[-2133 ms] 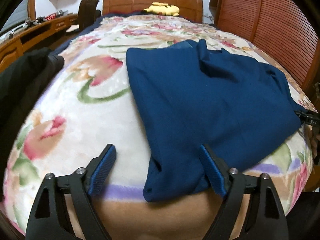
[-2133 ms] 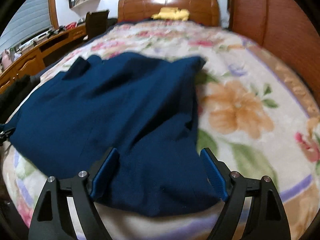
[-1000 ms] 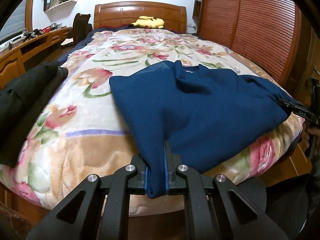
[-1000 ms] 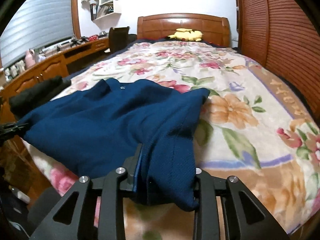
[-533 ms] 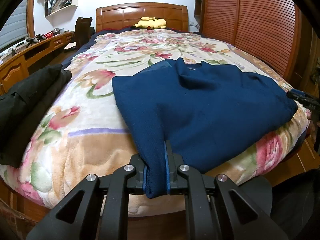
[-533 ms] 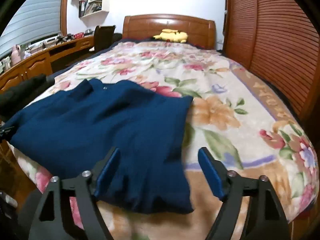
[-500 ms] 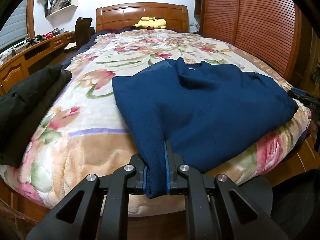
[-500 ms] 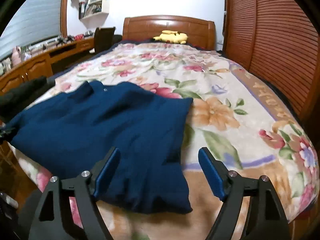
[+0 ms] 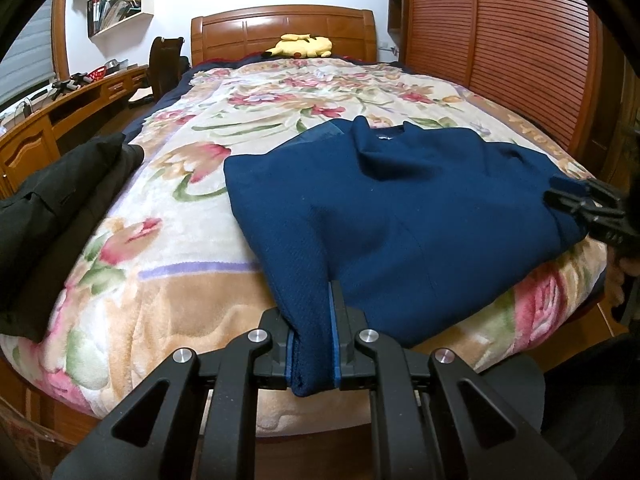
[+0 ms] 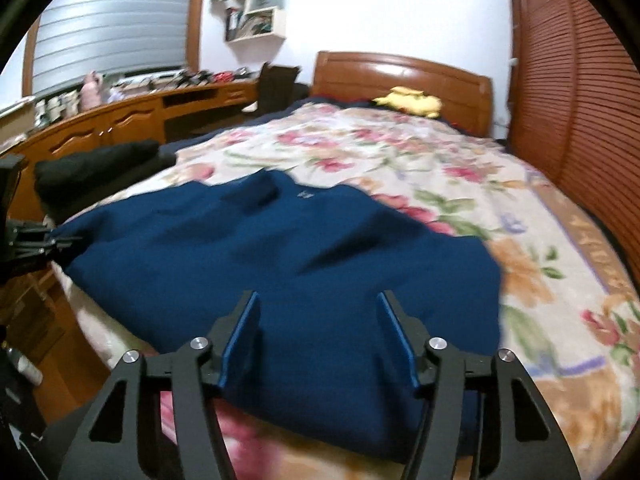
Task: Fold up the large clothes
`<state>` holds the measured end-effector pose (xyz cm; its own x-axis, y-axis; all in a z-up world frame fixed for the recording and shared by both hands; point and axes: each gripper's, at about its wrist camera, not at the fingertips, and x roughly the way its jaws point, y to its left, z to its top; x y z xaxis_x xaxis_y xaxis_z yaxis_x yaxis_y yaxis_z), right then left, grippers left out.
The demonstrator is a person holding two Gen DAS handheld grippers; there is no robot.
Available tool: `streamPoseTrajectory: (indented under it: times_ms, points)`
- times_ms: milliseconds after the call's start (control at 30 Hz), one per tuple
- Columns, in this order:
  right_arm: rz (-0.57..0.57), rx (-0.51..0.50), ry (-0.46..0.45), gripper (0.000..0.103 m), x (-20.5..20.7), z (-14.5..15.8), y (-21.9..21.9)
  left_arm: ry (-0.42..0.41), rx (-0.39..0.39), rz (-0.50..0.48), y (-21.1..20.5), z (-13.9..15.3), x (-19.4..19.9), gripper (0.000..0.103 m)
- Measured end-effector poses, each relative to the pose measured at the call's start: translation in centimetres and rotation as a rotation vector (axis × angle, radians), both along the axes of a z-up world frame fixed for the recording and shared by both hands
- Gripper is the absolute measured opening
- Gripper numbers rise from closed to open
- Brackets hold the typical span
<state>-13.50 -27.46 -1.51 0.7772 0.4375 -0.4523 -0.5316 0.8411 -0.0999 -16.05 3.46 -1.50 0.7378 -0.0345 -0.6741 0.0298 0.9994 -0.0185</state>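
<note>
The left gripper (image 9: 312, 354) angles downward, its fingers (image 9: 285, 356) clamped tight on fabric at six o'clock. The right gripper (image 10: 318, 340), at its three o'clock, has fingers (image 10: 239, 340) apart, having just been closing, pressing nothing.

Wooden headboard (image 9: 282, 30), slatted wardrobe (image 9: 500, 48), white wall (image 10: 380, 8)
</note>
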Motion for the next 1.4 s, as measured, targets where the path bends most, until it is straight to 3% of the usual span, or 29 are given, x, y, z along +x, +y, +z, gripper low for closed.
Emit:
streamPoseTrajectory:
  times_ms: [200,433,567,700,1000,1067,1100,1167,1400]
  points:
    - [0.049,0.055,0.03,0.06,0.3,0.4,2.1,0.006,0.004,-0.005,0.2,-0.3,0.1,0.014]
    - [0.04,0.011,0.031,0.06,1.0,-0.5,3.0,0.018,0.007,-0.009,0.1,-0.5,0.4,0.015]
    - [0.038,-0.02,0.053,0.06,1.4,-1.2,3.0,0.036,0.009,-0.002,0.0,-1.3,0.7,0.024]
    - [0.037,-0.041,0.051,0.06,1.6,-0.9,3.6,0.037,0.027,0.018,0.4,-2.3,0.7,0.045]
    - [0.041,-0.045,0.042,0.06,1.6,-0.6,3.5,0.043,-0.096,0.039,1.9,-3.0,0.6,0.05]
    - [0.042,-0.046,0.04,0.06,1.5,-0.7,3.5,0.059,-0.129,0.023,2.0,-3.0,0.7,0.044]
    - [0.043,-0.046,0.04,0.06,1.5,-0.7,3.4,0.067,-0.156,0.001,2.0,-2.9,0.8,0.026]
    - [0.045,-0.045,0.043,0.06,1.5,-0.8,3.4,0.073,-0.186,-0.015,2.1,-2.3,0.8,0.015]
    - [0.056,-0.023,0.105,0.059,2.4,-1.3,3.1,-0.05,-0.131,-0.067,-0.9,4.2,0.9,0.011]
